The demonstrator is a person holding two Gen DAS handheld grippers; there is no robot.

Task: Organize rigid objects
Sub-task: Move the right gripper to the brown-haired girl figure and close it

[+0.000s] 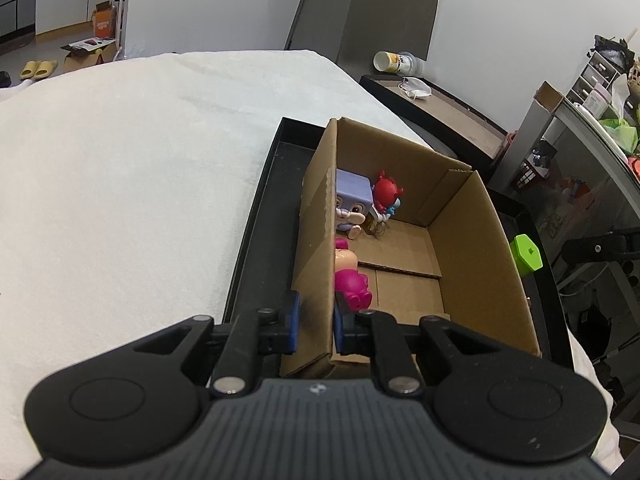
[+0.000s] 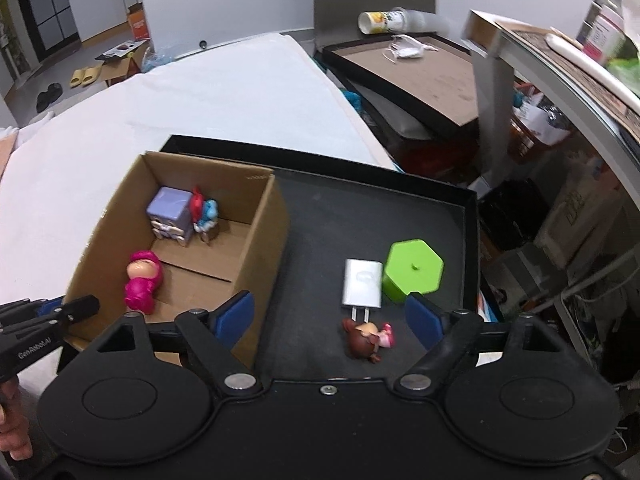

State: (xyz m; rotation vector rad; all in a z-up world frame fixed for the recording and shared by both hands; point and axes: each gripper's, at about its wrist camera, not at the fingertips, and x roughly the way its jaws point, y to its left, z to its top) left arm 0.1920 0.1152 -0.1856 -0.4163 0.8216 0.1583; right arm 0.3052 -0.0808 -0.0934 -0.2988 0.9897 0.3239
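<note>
A cardboard box (image 1: 472, 248) (image 2: 260, 232) stands in a black tray (image 2: 320, 216) (image 1: 260, 208). Inside it are a purple cube figure (image 1: 352, 196) (image 2: 170, 214), a red-and-blue figure (image 1: 387, 194) (image 2: 204, 212) and a pink figure (image 1: 352, 280) (image 2: 142, 280) lying down. My left gripper (image 1: 316, 320) is shut on the box's left wall. My right gripper (image 2: 330, 320) is open above the tray floor. A white charger (image 2: 362, 284) and a small brown-haired figure (image 2: 368, 338) lie between its fingers, untouched. A green hexagonal container (image 2: 412, 270) (image 1: 527, 256) sits just right of the charger.
The tray rests on a white cloth-covered surface (image 1: 140, 168) (image 2: 220, 92). To the right, past the tray's edge, are a second black tray (image 2: 420, 80) with a white mask, a tipped paper cup (image 2: 380, 22), and cluttered shelves (image 2: 580, 80).
</note>
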